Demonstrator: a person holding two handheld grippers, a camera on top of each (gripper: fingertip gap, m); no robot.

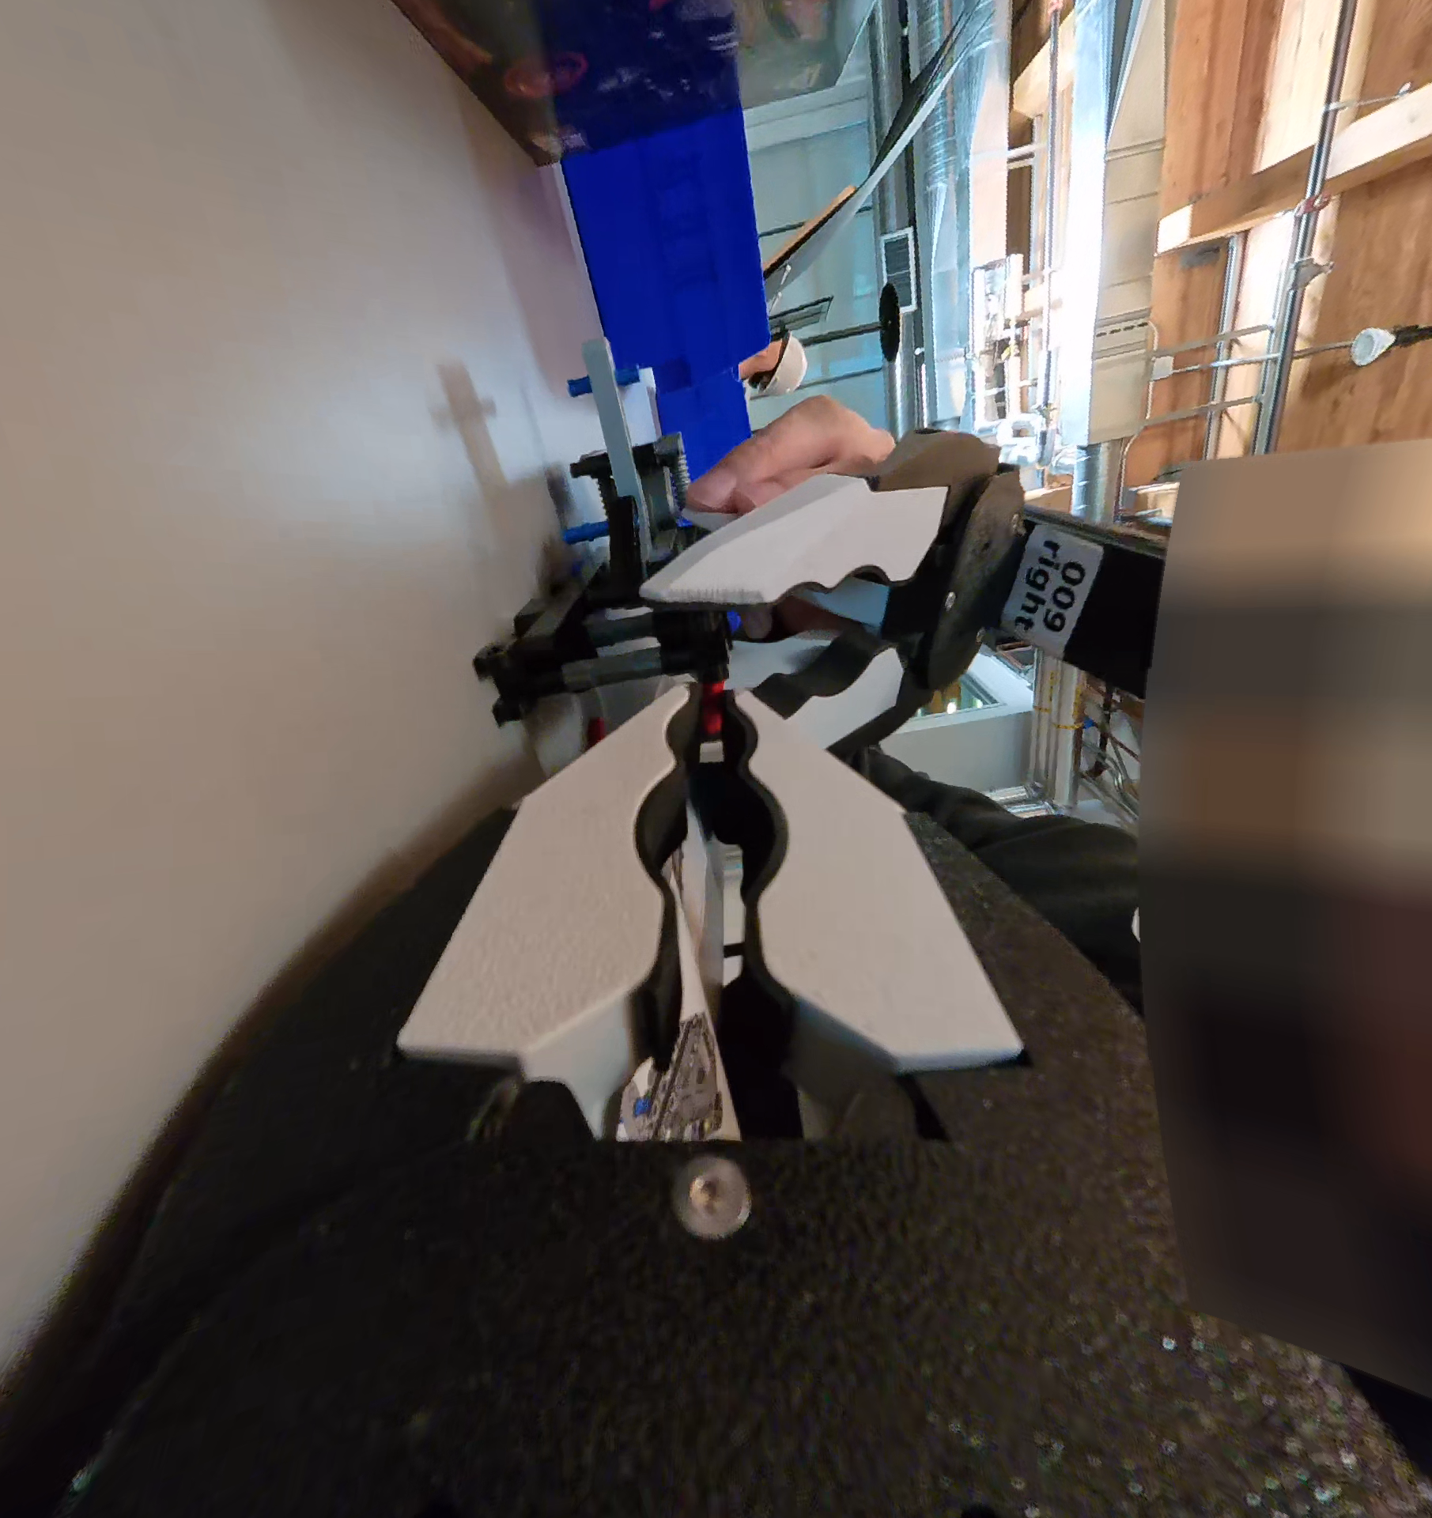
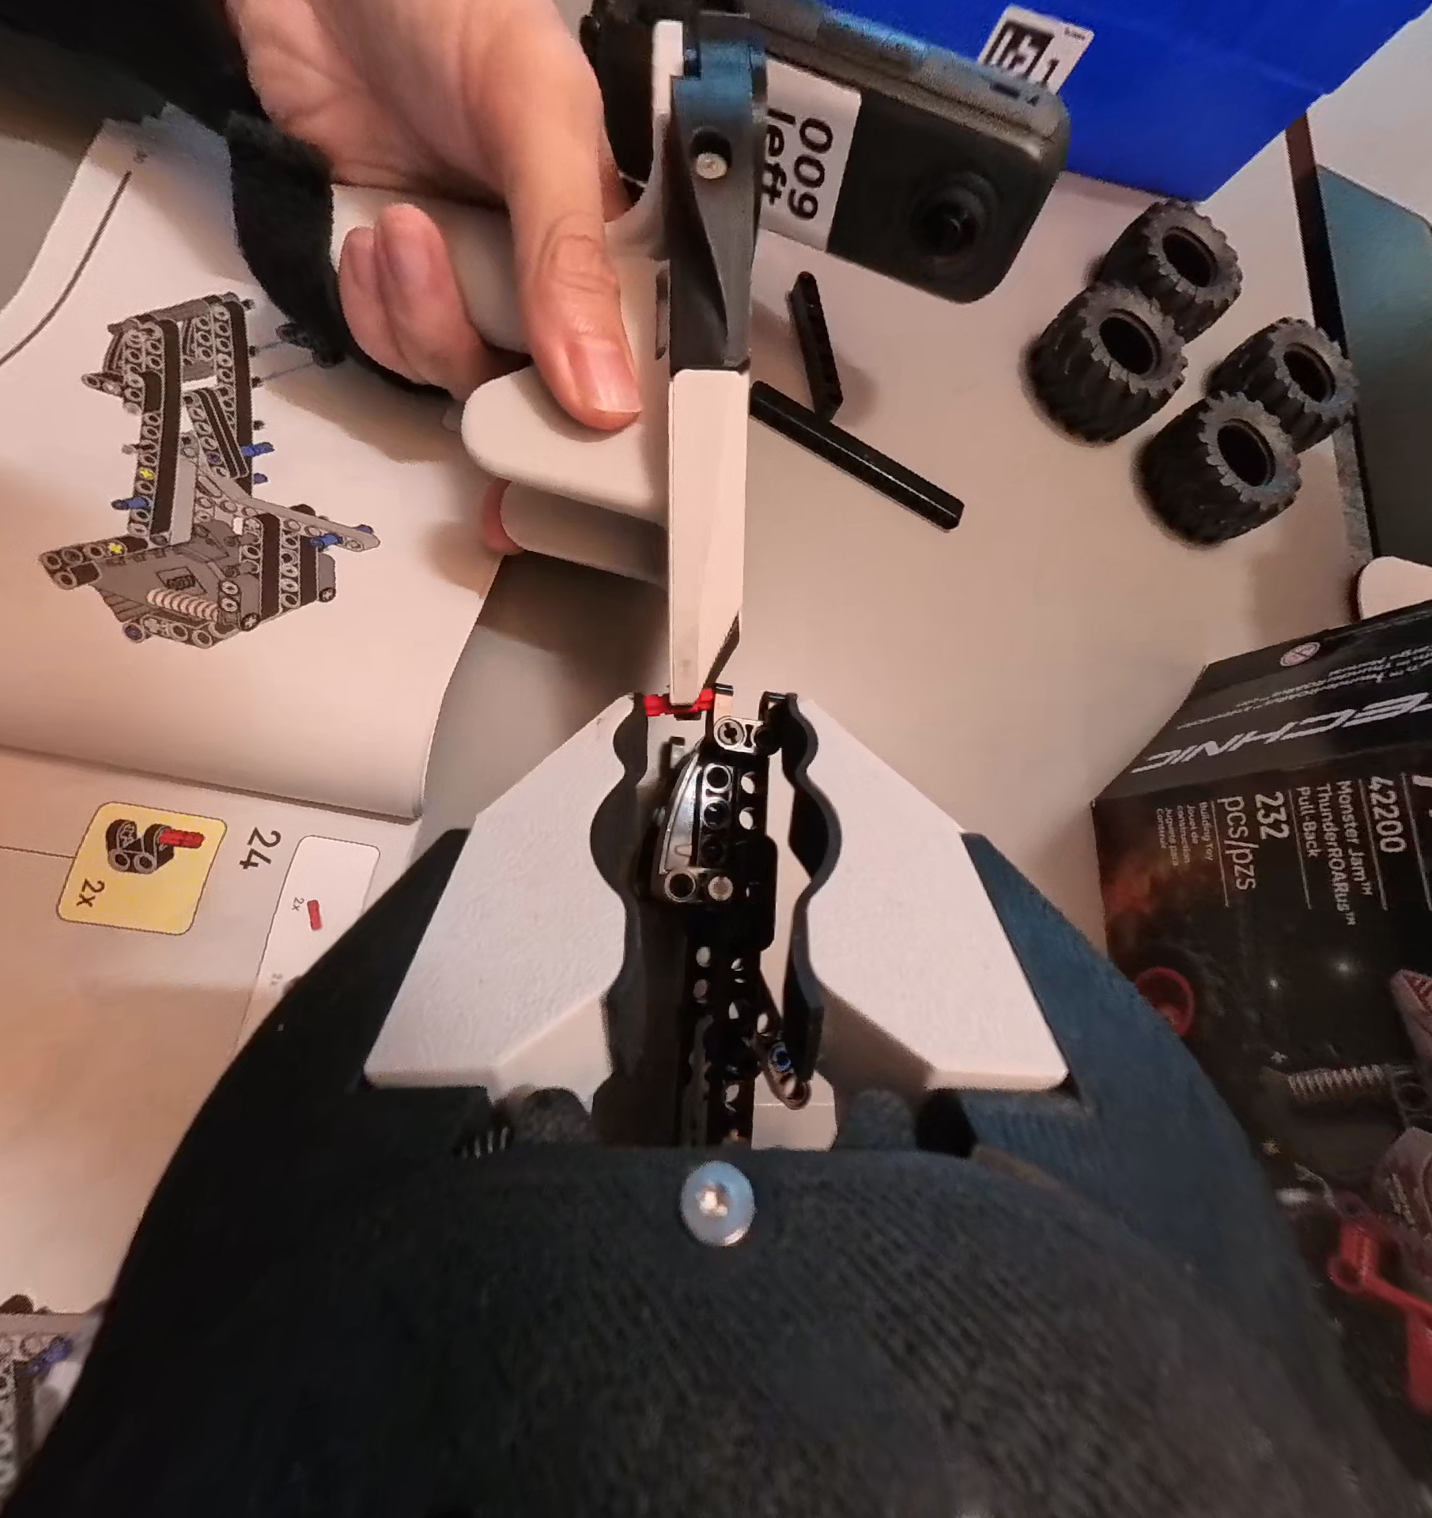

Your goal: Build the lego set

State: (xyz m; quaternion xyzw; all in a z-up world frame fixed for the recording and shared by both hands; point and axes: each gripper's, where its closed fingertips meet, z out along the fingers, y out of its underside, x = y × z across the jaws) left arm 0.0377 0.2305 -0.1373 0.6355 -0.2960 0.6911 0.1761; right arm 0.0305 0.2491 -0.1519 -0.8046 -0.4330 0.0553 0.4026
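Now, black holed chassis clamped in right fingers, red pin in left fingers.

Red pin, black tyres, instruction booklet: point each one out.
red pin [image 2: 670, 704]: right wrist view, on its red shaft left of the left hand-held gripper's finger.
black tyres [image 2: 1222, 466]: right wrist view, on the tread of the nearest of four.
instruction booklet [image 2: 203, 682]: right wrist view, on bare page below the printed model.

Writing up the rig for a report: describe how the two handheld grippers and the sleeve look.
Both the left gripper and right gripper have pale grey wedge-shaped fingers with wavy black inner edges, on textured black bodies with a silver screw. Each carries a white label; the left also bears a dark camera. The sleeve is black.
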